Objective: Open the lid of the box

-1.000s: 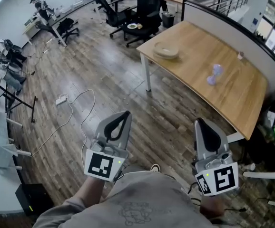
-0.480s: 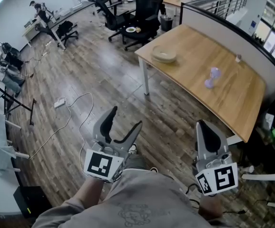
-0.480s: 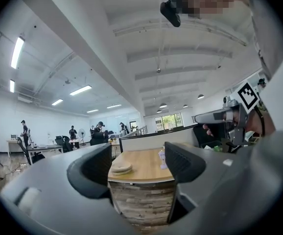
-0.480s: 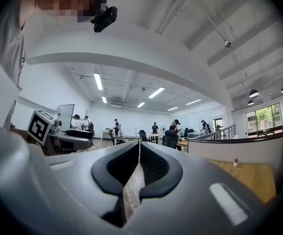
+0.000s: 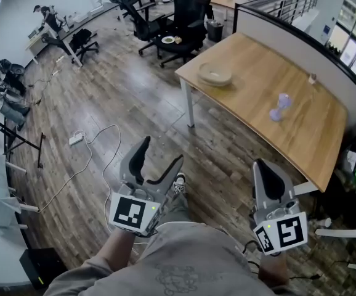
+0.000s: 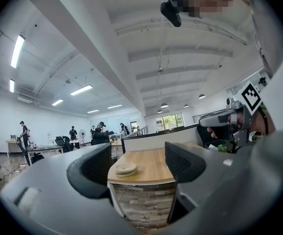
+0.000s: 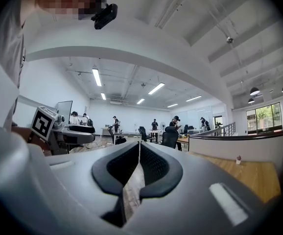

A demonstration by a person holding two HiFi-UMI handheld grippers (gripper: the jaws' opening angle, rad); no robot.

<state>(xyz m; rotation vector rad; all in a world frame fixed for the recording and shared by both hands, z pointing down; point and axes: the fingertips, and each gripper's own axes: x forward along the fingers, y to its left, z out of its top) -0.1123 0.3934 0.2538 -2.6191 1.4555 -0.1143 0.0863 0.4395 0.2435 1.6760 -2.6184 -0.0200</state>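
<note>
Box (image 5: pixel 215 74) dead ahead of left claw (image 5: pixel 161 152), well out of reach

I take the round, flat, tan thing near the corner of the table (image 5: pixel 258 97) to be the box. Its lid looks to be on, though I can't pick out a seam from here. It lies forward of both claws, with bare floor between us and the table. Being round, it has no long axis to line up on; it sits flat, so the lid should lift upward.

The left claw's jaws have just been opening and now stand wide with nothing in them. The right claw (image 5: pixel 265 167) has its jaws pressed together, empty. I judge the left is the better placed.

The left gripper view frames the box squarely in the gap of its jaws. The right gripper view misses the box and catches only a far stretch of tabletop off to its right. Only the head view shows the purple ornament (image 5: pixel 281 106) farther along the table.
</note>
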